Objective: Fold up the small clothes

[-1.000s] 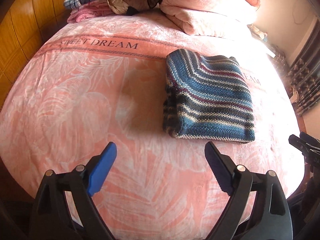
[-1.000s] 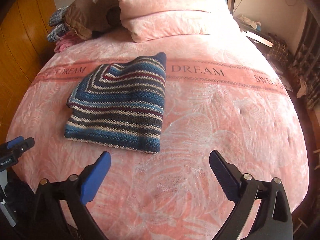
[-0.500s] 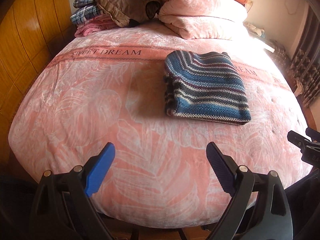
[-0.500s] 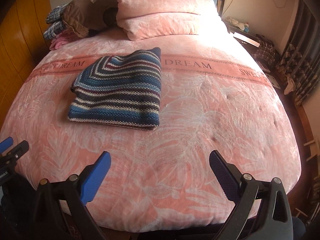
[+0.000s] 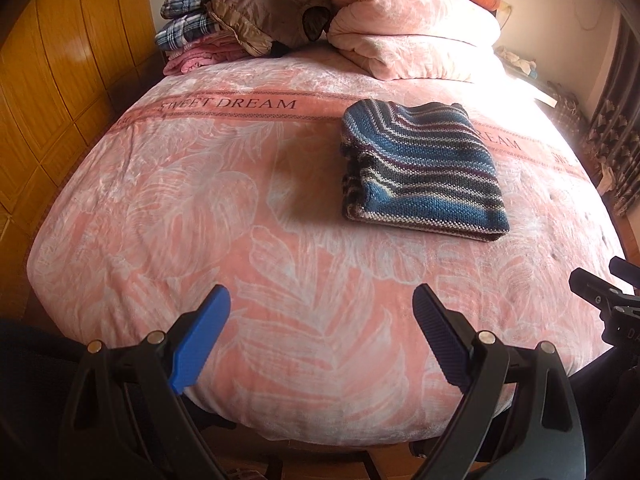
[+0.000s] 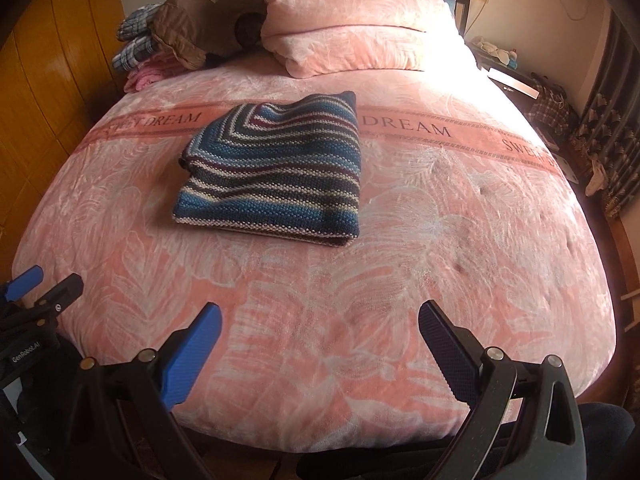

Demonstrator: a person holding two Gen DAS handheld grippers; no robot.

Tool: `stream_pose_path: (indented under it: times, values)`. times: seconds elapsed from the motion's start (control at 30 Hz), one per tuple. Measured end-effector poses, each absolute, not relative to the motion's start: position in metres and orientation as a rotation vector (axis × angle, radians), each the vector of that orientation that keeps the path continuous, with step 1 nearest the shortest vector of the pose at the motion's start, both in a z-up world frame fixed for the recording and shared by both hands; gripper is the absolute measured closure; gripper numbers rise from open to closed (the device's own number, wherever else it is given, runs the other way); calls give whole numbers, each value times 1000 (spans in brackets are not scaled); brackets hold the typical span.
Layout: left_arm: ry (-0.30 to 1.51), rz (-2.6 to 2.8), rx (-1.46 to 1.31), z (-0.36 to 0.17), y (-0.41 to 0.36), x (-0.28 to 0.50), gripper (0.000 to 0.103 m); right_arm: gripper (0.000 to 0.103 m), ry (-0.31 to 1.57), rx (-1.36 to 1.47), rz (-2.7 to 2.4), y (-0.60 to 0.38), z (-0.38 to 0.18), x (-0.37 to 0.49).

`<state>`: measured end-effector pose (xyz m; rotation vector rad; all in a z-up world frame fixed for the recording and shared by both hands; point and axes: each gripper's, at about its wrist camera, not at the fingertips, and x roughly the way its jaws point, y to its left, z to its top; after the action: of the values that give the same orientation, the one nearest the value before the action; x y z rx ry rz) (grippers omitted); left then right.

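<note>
While the folded striped sweater (image 5: 420, 172) lies flat on the pink bedspread (image 5: 200, 208), right of centre and partly over its lettered band, I hold both tools back at the foot edge. My left gripper (image 5: 322, 334) has its jaws spread wide and empty; my right gripper (image 6: 320, 350) likewise gapes, gripping nothing. At the head, a pile of clothes (image 5: 224, 36) and stacked pink pillows (image 5: 416, 36) crowd the far side, well apart from the sweater. A wooden wardrobe (image 5: 52, 80) flanks the left, curtains (image 6: 604, 140) the right. Bare bedspread lies open between the sweater and both grippers.
</note>
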<state>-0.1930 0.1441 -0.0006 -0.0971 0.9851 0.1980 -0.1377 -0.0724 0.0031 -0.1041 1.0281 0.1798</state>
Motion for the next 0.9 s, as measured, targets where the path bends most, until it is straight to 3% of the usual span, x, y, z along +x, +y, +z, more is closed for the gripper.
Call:
stream_pose_path:
  times: [0.9]
  values:
    - [1034,199,-46,-20,126,-176,11,4,1087,-84,121,-82,-9,-121]
